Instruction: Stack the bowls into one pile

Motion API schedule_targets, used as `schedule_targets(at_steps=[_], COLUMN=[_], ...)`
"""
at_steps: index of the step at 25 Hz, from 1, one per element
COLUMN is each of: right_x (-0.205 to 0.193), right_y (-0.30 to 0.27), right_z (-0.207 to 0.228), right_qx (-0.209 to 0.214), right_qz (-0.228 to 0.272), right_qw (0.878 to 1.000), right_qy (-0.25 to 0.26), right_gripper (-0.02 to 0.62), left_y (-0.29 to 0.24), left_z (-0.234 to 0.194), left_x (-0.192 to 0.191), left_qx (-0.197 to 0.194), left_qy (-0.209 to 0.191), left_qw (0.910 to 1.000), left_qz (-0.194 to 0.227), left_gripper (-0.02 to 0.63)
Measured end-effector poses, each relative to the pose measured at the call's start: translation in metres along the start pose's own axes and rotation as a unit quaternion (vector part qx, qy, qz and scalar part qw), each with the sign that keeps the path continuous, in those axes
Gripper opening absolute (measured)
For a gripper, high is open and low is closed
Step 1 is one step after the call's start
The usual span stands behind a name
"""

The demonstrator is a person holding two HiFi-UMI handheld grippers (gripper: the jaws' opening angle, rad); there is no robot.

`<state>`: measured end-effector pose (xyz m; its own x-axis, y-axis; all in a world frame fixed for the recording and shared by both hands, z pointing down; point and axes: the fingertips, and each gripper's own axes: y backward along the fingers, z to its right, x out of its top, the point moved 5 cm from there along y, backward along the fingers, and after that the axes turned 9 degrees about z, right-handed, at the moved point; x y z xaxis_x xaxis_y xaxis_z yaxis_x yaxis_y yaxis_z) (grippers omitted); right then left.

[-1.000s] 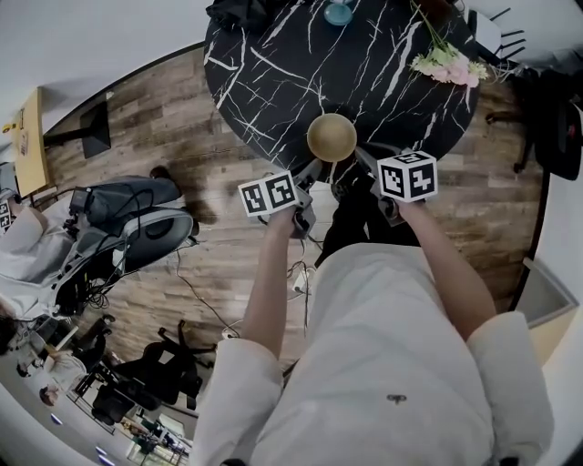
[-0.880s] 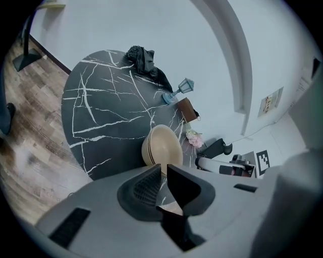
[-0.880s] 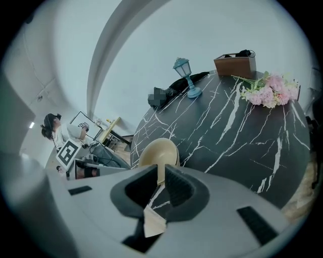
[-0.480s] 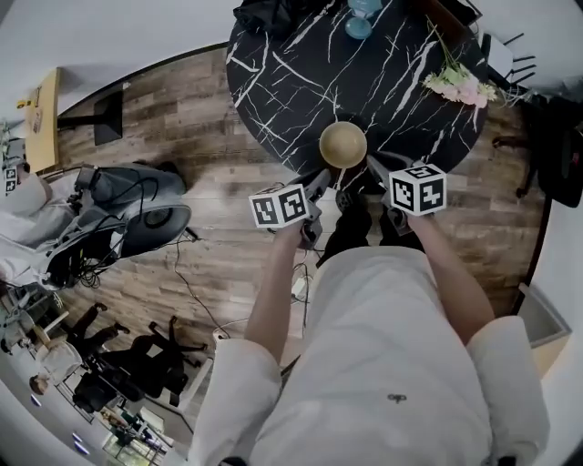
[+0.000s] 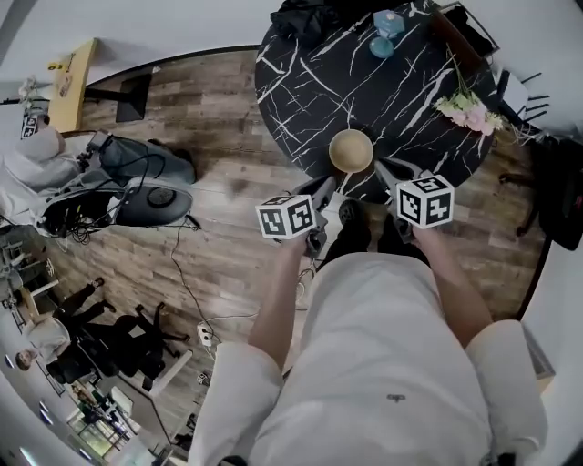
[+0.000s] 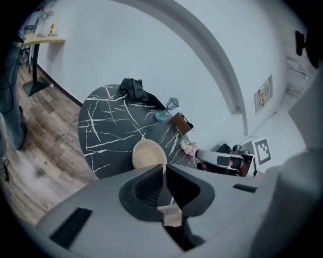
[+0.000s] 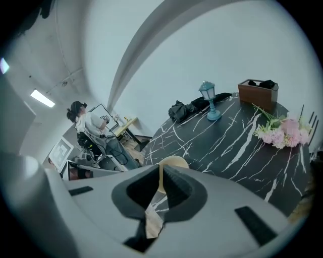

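Where the head view looks down, the bowls (image 5: 351,150) stand as one pile on the round black bench (image 5: 301,82), close to its near edge, with bare marbled top behind them. The left gripper (image 5: 321,189) and right gripper (image 5: 390,171) sit at that edge on either side of the pile, near it but apart from it. A lantern (image 5: 383,45), flowers (image 5: 474,114) and a dark cloth (image 5: 310,16) keep to the far rim, well apart from the pile. Open wooden floor (image 5: 228,182) lies left of the bench.

Left gripper view: the jaws are pressed together on nothing. The bowls (image 6: 149,153) stand just beyond the tips, by the bench rim.

Right gripper view: the jaws are likewise together and empty. The bowls (image 7: 174,162) show just above the tips, with clear marble between them and the lantern (image 7: 208,101), the flowers (image 7: 282,131) and a brown box (image 7: 258,93).
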<state>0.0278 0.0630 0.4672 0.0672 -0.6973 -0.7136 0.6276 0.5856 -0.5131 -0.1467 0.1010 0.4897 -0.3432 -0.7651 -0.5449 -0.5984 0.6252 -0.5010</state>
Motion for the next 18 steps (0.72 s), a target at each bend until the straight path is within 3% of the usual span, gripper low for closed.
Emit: schedule_targets(at_steps=[6,10,18], right_x=[0.02,0.028,0.049], right_y=[0.019,0.031,0.05], right_z=[-0.017,-0.026,-0.043], right_qx=[0.021,0.018,0.001], right_qz=[0.034,0.051,0.094], right_qw=[0.999,0.996,0.988], right_qy=[0.028,0.067,0.119], right_gripper=[0.009,0.003,0.003], left_y=[0.02,0.029,0.048], left_z=[0.02,0.039,0.07], left_x=[0.012,0.025,0.057], left_qx=[0.005,-0.011,-0.028], left_qy=[-0.025,-0.043,-0.151], left_qw=[0.9982,0.9955,0.98], left_qz=[0.054,0.084,0.127], left_gripper=[0.012,0.012,0.006])
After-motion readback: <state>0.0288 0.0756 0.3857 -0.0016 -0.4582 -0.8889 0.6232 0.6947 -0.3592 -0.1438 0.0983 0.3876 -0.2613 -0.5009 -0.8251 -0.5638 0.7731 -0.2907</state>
